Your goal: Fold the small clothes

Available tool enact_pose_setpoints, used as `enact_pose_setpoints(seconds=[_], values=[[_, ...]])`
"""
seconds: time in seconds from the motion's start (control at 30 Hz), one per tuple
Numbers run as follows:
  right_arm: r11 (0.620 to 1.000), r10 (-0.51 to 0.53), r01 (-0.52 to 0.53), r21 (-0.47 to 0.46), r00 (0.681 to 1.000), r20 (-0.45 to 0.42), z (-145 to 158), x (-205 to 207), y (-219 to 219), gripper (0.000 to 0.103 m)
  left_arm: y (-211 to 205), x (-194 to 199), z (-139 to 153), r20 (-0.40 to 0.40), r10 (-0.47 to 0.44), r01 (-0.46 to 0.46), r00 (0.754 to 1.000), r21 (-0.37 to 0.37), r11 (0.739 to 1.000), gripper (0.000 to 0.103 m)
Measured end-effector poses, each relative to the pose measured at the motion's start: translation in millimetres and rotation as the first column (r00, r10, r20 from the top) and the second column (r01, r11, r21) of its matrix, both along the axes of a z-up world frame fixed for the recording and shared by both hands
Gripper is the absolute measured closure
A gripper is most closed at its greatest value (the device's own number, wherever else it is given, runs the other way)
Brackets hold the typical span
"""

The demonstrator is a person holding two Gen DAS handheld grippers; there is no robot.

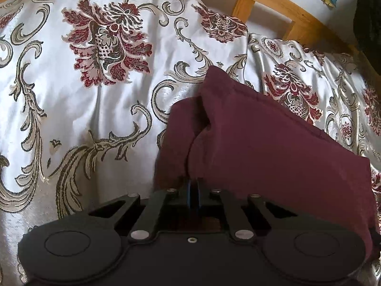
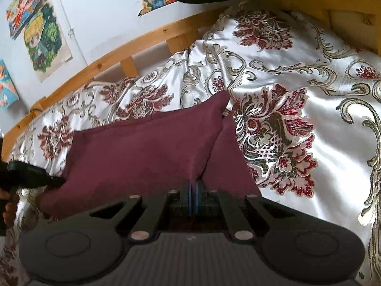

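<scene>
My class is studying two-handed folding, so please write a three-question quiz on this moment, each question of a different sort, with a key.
1. True or false: the left gripper is shut on the maroon garment.
2. Multiple choice: what does the maroon garment lie on? A) a bare wooden floor B) a floral bedspread C) a glass table
3. Fill in: behind the bed runs a ____ bed rail.

Key: 1 true; 2 B; 3 wooden. The right gripper is also shut on the garment, so both pinch its near edge.
</scene>
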State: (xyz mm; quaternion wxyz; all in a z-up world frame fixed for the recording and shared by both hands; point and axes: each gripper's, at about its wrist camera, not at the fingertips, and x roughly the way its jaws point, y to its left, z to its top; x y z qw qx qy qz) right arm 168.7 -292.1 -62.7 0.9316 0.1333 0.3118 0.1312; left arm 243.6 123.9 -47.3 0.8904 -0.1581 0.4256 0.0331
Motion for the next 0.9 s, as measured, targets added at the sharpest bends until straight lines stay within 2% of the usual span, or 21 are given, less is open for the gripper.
enact_pose_setpoints(seconds=[0.17, 0.4, 0.53, 0.6, 0.67, 0.77, 0.9], values=[[1.000, 0.000, 0.000, -0.025, 1.000, 0.003, -1, -4, 6, 0.100, 3, -2, 0, 0.003, -0.001, 0.001, 1.000, -0.020, 1.000, 0.094], [0.998, 0.000, 0.000, -0.058, 1.000, 0.005, -7, -12, 14, 0.100, -3, -6, -1, 0.019, -0.021, 0.021, 1.000, 0.013, 1.000, 0.092], [0.999, -0.004, 0.004, -0.051, 1.000, -0.001, -8, -11, 12, 0.099, -3, -6, -1, 0.021, -0.023, 0.023, 1.000, 0.009, 1.000, 0.091], [0.998, -0.007, 0.007, -0.058, 1.000, -0.001, -7, -11, 12, 0.099, -4, -7, 1, 0.028, -0.031, 0.031, 0.999, 0.007, 0.999, 0.086], [0.999, -0.005, 0.005, -0.049, 1.000, -0.004, -8, -12, 12, 0.096, -6, -12, 4, 0.047, -0.058, 0.057, 0.997, 0.006, 0.998, 0.069], [0.999, -0.011, 0.011, -0.034, 1.000, -0.005, -9, -12, 11, 0.096, -16, -20, 10, 0.077, -0.099, 0.096, 0.992, 0.037, 0.995, 0.050], [0.998, -0.015, 0.015, -0.061, 1.000, 0.002, -6, -13, 12, 0.097, -22, -30, 14, 0.095, -0.091, 0.083, 0.991, 0.085, 0.993, 0.045]])
